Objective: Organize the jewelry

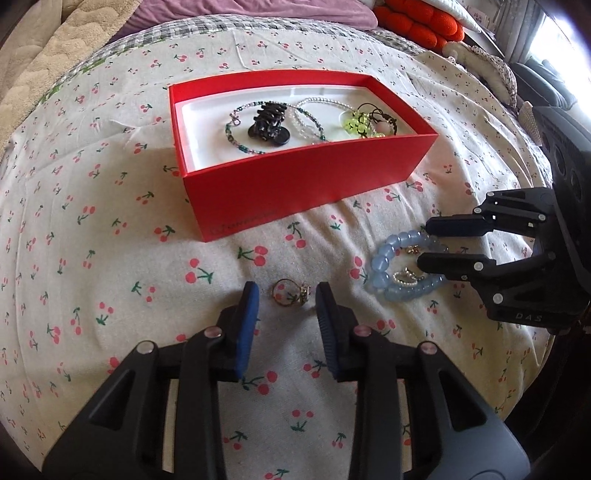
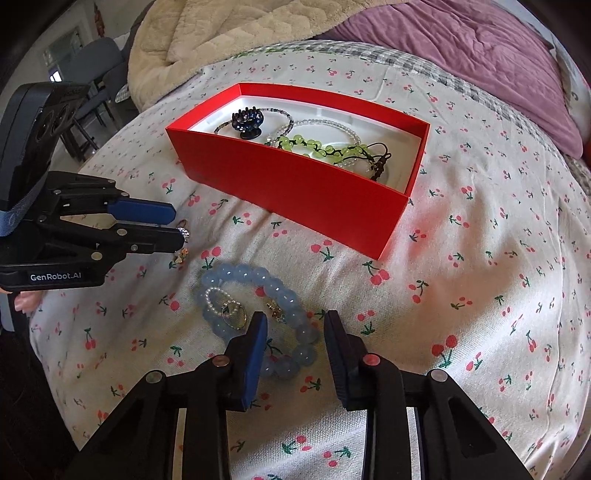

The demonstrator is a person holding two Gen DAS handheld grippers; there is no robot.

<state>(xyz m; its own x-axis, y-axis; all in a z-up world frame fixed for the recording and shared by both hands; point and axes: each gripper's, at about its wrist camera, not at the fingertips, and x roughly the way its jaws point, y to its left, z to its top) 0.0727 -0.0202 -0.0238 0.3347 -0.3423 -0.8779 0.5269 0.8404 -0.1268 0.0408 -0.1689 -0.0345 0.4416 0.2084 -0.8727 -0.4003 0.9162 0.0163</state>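
Observation:
A gold ring with a sparkly top (image 1: 291, 293) lies on the cherry-print sheet between the blue-padded fingers of my left gripper (image 1: 285, 295), which stands open around it without pressing. The pale blue bead bracelet (image 2: 258, 275) lies to the right, with small rings (image 2: 234, 314) and a pearl loop (image 2: 214, 291) inside its circle. My right gripper (image 2: 295, 321) is open and straddles the bracelet's near side, one finger inside the loop and one outside. The red box (image 2: 295, 184) behind holds a black hair clip (image 2: 247, 122), a green bead bracelet (image 2: 317, 146) and bead strings.
The bed's cherry-print sheet (image 1: 110, 258) carries everything. A small earring (image 2: 181, 254) lies just beyond the left gripper (image 2: 177, 225). A beige blanket (image 2: 221, 29) and a purple quilt (image 2: 461, 48) are heaped behind the box, an orange cushion (image 1: 417, 22) at the far corner.

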